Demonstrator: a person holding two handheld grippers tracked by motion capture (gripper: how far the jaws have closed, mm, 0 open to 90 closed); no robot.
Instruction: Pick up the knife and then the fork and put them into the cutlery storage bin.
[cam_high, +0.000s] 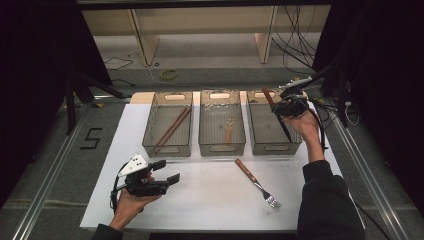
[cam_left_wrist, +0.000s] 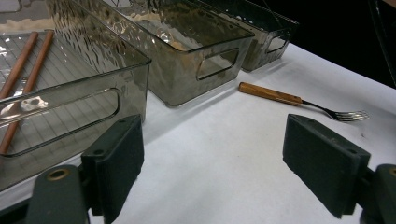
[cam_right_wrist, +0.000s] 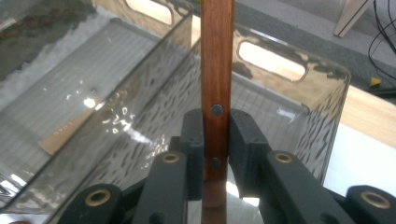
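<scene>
We work on a white table (cam_high: 210, 200) carrying three smoky clear bins side by side. The left bin (cam_high: 150, 125) holds two wooden chopsticks (cam_high: 172, 126); the middle bin (cam_high: 207, 142) holds a small wooden utensil. Over the right bin (cam_high: 295, 145) our right gripper (cam_high: 286, 107) clamps a wooden-handled utensil (cam_right_wrist: 217, 70) by its riveted handle, tilted above the bin. Our left gripper (cam_high: 167, 172) rests low near the table's front, jaws wide and empty. A wooden-handled fork (cam_high: 256, 182) lies in front of the bins.
</scene>
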